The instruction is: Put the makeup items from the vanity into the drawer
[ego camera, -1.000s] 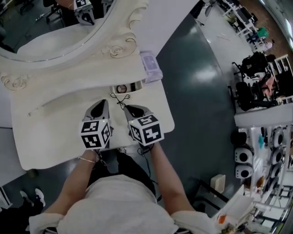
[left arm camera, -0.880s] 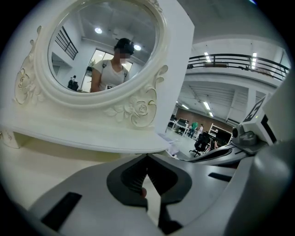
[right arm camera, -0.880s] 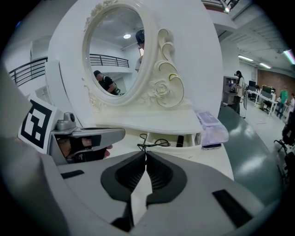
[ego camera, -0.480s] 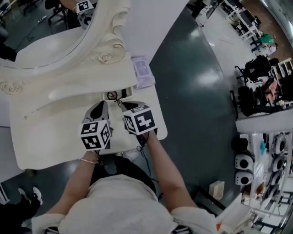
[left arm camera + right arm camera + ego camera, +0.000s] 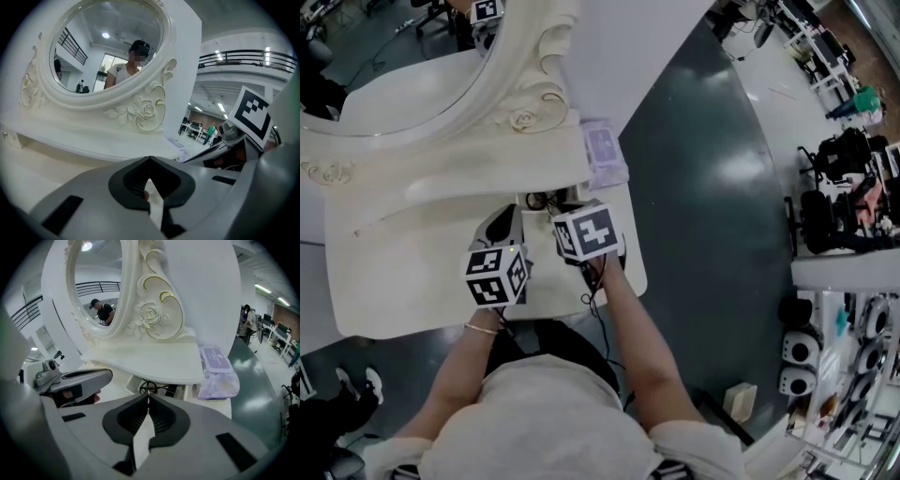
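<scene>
A white vanity carries an oval carved mirror and a raised shelf. Under that shelf a small drawer stands slightly open, and a black cord loop hangs at its front. A purple wipes pack lies at the vanity's right end. My right gripper is shut and empty, its tips just short of the cord loop. Beside it on the left, my left gripper is shut too, over the bare top. What lies in the drawer is hard to make out.
The vanity's front edge runs just ahead of the person's body, and dark floor lies to the right. Desks and equipment stand far right. The mirror's scrolled frame rises close behind the shelf.
My right gripper has moved forward and down toward the drawer under the shelf. The left gripper has shifted only slightly. Both stay shut.
</scene>
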### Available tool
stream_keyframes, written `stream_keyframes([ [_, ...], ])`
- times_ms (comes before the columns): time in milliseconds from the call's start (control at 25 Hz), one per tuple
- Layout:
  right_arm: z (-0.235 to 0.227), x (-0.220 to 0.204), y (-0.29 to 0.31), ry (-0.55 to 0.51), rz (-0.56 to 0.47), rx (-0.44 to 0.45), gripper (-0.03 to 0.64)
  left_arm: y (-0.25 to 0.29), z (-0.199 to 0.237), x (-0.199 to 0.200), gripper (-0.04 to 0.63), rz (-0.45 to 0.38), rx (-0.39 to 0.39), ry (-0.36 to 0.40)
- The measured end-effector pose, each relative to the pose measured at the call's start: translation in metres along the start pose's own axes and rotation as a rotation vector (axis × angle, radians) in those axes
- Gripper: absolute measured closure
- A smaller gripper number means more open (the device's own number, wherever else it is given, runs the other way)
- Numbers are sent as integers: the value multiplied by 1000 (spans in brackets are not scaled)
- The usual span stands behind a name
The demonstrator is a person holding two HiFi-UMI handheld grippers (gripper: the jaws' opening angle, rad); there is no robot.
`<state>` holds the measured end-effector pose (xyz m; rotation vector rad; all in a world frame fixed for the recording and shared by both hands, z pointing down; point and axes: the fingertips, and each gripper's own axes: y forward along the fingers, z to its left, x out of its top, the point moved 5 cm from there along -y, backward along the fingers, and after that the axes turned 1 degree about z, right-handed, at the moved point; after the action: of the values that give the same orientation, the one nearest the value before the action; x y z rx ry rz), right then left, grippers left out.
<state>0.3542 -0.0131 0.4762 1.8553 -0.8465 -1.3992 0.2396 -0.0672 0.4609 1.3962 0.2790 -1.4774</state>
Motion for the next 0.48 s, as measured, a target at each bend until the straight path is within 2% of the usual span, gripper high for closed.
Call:
stream_keyframes([
  [480,-2,14,19,-34,20,-6,592,6,14,7,594,3,35,-7],
])
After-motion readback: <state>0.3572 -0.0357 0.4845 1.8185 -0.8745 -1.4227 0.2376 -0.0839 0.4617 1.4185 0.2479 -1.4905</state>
